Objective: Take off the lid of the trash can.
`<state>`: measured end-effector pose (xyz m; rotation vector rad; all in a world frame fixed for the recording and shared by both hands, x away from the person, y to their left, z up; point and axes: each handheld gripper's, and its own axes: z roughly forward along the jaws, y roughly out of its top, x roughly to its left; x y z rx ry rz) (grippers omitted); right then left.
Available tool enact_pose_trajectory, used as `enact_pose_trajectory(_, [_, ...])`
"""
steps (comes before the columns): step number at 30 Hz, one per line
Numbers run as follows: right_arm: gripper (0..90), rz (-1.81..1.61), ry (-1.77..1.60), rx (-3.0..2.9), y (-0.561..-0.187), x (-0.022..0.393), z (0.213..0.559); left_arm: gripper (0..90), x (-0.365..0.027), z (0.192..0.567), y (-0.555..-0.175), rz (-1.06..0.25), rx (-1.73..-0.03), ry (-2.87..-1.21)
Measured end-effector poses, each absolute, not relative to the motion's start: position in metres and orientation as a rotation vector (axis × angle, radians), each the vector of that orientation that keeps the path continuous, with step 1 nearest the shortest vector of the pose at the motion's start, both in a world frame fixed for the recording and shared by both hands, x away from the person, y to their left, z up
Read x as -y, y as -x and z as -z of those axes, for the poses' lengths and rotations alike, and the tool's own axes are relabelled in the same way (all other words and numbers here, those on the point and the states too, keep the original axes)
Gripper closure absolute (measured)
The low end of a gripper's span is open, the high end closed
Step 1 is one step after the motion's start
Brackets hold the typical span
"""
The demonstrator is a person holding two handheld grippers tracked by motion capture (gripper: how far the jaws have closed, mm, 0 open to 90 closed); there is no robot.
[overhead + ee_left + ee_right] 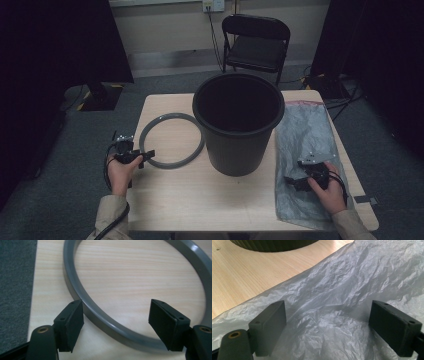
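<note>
A grey plastic ring (172, 116) lies flat on the wooden table (200, 200), left of a tall black bin (237, 145). My left gripper (142, 156) sits at the ring's near-left edge. In the left gripper view its jaws (116, 305) stand open with the ring's rim (107, 322) running between them, and the pads do not press on it. A crumpled translucent plastic bag (305, 125) lies flat to the right of the bin. My right gripper (292, 182) hovers low over the bag (332, 290), open, with nothing pinched.
The bin stands upright in the table's middle; its base (274, 245) shows at the top of the right gripper view. A black folding chair (256, 40) stands behind the table. Grey carpet (15, 290) lies beyond the table's left edge.
</note>
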<state>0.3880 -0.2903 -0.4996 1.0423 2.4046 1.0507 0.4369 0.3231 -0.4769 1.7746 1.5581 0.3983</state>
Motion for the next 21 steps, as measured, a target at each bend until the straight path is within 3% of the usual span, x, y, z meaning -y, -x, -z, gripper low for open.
enact_pose_trajectory(13, [13.1,-1.035,-1.091,-2.371,-0.391,0.288,0.5,22.3,-0.282,0.484,-0.39,-0.394,-1.363,-1.903])
enact_pose_trajectory(21, [12.6,-1.013,-1.162,-2.323,-0.414,0.282,0.5,19.1,-0.258,0.494,-0.383,-0.364,-1.296,-1.967])
